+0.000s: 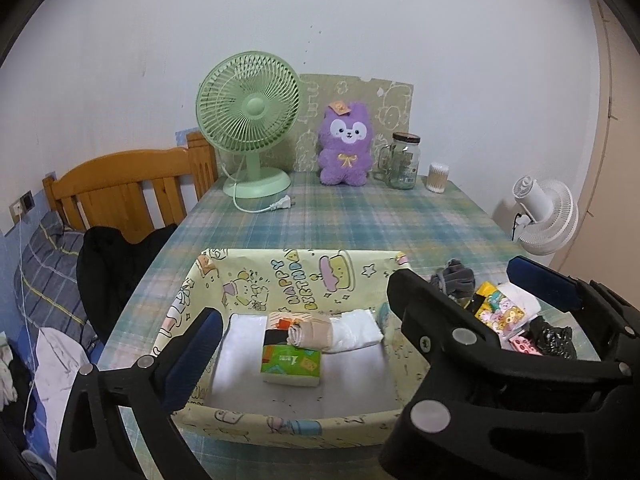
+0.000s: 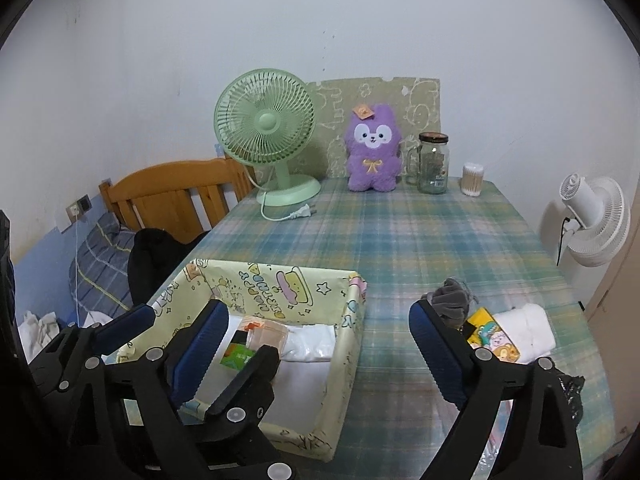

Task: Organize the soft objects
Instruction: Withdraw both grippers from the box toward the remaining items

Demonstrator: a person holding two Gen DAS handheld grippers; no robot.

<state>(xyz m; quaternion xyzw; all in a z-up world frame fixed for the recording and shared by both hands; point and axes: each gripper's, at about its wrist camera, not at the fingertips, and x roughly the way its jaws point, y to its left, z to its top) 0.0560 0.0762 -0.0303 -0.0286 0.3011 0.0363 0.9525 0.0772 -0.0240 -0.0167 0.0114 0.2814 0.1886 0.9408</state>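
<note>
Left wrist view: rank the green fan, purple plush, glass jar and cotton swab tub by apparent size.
1. green fan
2. purple plush
3. glass jar
4. cotton swab tub
All stand along the table's far edge, so the order is reliable.

A bedroom: wooden bed (image 1: pixel 128 188) beside plaid-clothed table (image 1: pixel 340 216)

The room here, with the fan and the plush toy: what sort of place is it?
Most likely a bedroom at home. A wooden bed frame with a plaid pillow stands beside the table, which bears a green fan and a purple plush.
</note>
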